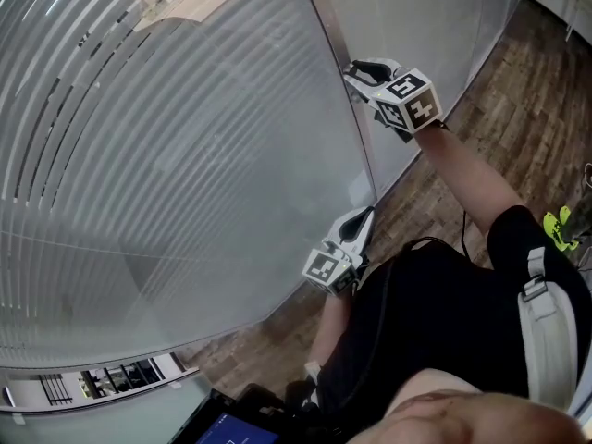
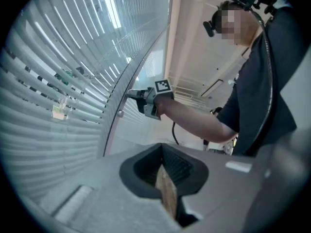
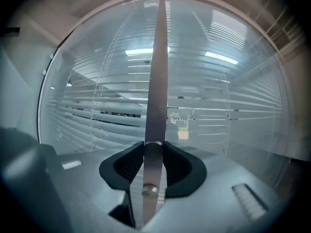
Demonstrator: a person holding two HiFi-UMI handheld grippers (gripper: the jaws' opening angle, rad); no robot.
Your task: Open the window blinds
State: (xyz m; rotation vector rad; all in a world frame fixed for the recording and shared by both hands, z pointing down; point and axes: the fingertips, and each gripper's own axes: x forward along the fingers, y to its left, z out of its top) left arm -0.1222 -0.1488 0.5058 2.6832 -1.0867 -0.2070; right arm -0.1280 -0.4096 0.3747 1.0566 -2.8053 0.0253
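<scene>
- Grey slats of the window blinds (image 1: 166, 155) hang behind the glass, most of them tilted closed; only a few bands let the room beyond show through, so I judge the opening begun but far from done
- Step in hand, as I read it: twisting the small tilt knob (image 3: 153, 154) that stands out from the vertical metal frame strip (image 3: 156, 72) at the edge of the pane
- The right gripper (image 1: 359, 74) is up at that strip, pointing roughly level; its pads (image 3: 127, 166) stand part-way apart and press on the knob from either side
- The next move probably calls for more wrist roll about the knob's own axis, with the squeeze kept firm so the pads do not slip on the smooth metal, and a fresh grasp once the wrist runs out of turn
- The left gripper (image 1: 363, 220) waits lower down, just beside the same strip and touching nothing that I can see; its jaws are drawn almost together and empty, with only a sliver of wooden floor (image 1: 462, 155) showing through the gap
</scene>
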